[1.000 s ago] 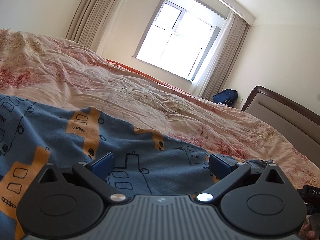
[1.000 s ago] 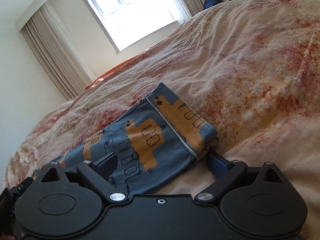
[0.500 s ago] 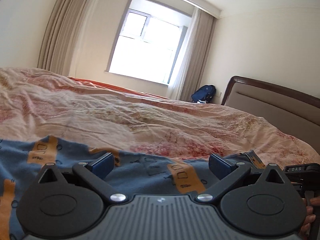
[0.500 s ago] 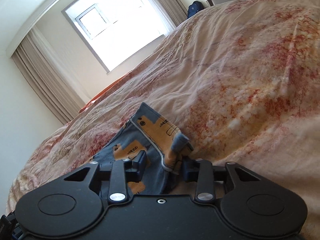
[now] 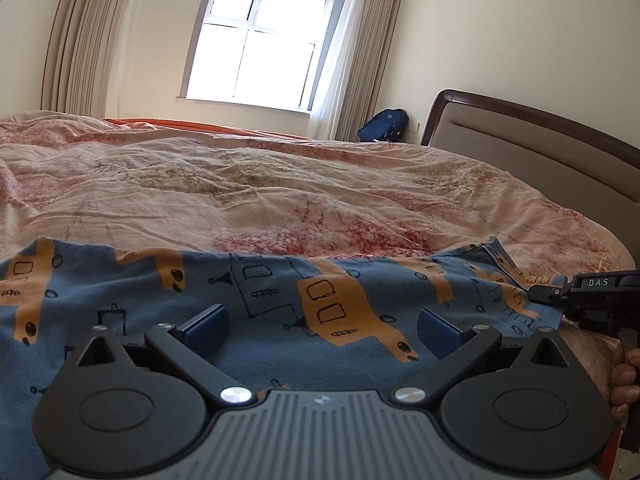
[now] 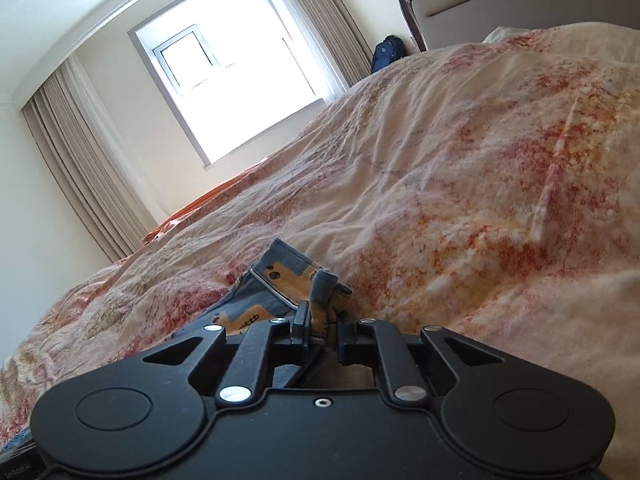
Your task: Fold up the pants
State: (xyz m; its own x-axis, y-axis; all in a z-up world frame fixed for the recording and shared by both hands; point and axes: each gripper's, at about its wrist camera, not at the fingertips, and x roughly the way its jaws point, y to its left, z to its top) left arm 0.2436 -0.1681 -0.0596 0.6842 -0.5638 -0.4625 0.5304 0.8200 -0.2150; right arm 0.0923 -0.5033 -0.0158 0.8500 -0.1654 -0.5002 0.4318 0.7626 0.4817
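Note:
The blue pants (image 5: 260,292) with orange vehicle prints lie flat across the bed. My left gripper (image 5: 322,326) is open just above them, and the cloth runs under and between its blue pads. In the right wrist view the pants' (image 6: 280,276) end corner is bunched up between the pads of my right gripper (image 6: 322,326), whose jaws are closing on it and pinch the cloth. From the left wrist view the right gripper (image 5: 592,296) shows at the pants' right end, with a person's hand (image 5: 624,376) on its grip.
The pants rest on a rumpled pink floral bedspread (image 5: 280,184) that stretches far ahead and to the right (image 6: 480,160). A brown headboard (image 5: 540,148) stands at the right. Behind it a blue backpack (image 5: 384,124) sits by the curtain below the window (image 5: 256,40).
My right gripper's jaws have come together on the pants' corner, bunching the cloth up. The left gripper has slid sideways along the pants and rolled level, still open.

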